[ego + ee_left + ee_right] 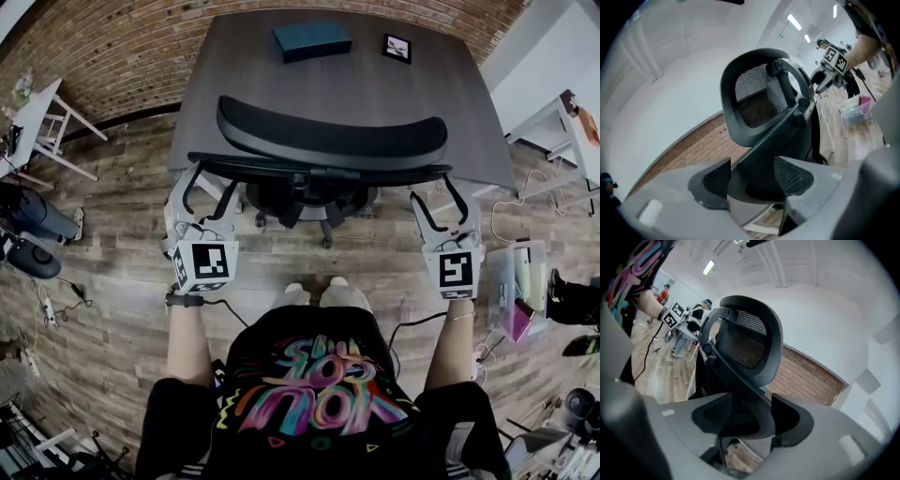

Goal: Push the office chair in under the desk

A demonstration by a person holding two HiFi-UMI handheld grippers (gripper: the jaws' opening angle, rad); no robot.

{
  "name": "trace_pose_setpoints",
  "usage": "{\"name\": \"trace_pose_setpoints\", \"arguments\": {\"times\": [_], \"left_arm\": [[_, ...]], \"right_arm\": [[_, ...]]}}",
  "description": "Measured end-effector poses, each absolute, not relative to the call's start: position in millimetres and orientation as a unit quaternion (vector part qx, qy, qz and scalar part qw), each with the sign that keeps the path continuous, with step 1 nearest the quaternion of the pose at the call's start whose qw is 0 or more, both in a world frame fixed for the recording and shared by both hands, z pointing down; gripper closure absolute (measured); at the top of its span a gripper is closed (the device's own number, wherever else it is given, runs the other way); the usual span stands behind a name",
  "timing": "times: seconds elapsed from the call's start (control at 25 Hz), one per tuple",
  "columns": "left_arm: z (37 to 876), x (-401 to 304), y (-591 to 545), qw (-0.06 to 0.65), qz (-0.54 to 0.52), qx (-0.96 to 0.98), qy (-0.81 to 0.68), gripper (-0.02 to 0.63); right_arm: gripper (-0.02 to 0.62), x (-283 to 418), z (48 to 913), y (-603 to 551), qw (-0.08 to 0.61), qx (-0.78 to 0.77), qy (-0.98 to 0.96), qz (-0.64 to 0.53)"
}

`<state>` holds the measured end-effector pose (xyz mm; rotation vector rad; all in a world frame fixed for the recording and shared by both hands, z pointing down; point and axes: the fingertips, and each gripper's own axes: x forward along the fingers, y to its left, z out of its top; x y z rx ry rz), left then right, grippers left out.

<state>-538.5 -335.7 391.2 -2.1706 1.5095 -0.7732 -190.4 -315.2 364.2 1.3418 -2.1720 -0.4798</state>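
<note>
Closest in, the person's patterned black shirt fills the bottom of the head view, both forearms reaching forward over the wood floor. Beyond them the left gripper and right gripper sit at the two ends of the office chair back. Each has its jaws wide apart with the chair's dark back frame between them, seemingly not clamped on it. The backrest overlaps the near edge of the desk, the chair's base just short of that edge. Toward the desk's far edge lie a teal box and a small black-framed square
</note>
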Motion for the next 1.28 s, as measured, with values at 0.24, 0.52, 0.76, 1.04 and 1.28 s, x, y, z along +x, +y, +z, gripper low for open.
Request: {"name": "trace_pose_setpoints", "arguments": {"times": [0.24, 0.52, 0.76, 1.04, 1.28], "left_arm": [[370, -516, -309, 0.130, -0.172, -0.821, 0.529, 0.321], [353, -487, -284, 0.050, -0.067, -0.856, 0.510, 0.389], [347, -466, -269, 0.052, -0.045, -0.880, 0.470, 0.443], [350, -456, -257, 0.038, -0.026, -0.889, 0.455, 0.553], [354, -454, -255, 0.024, -0.021, -0.894, 0.446, 0.604]], "right_arm": [[0.361, -222, 350, -284, 0.207, 0.503, -0.827, -0.143], [0.439, -258, 352, -259, 0.149, 0.504, -0.843, -0.113], [0.480, -280, 354, -246, 0.103, 0.512, -0.847, -0.095], [0.548, -283, 354, -235, 0.080, 0.528, -0.842, -0.072], [0.595, -281, 356, -231, 0.070, 0.534, -0.840, -0.062]]}}
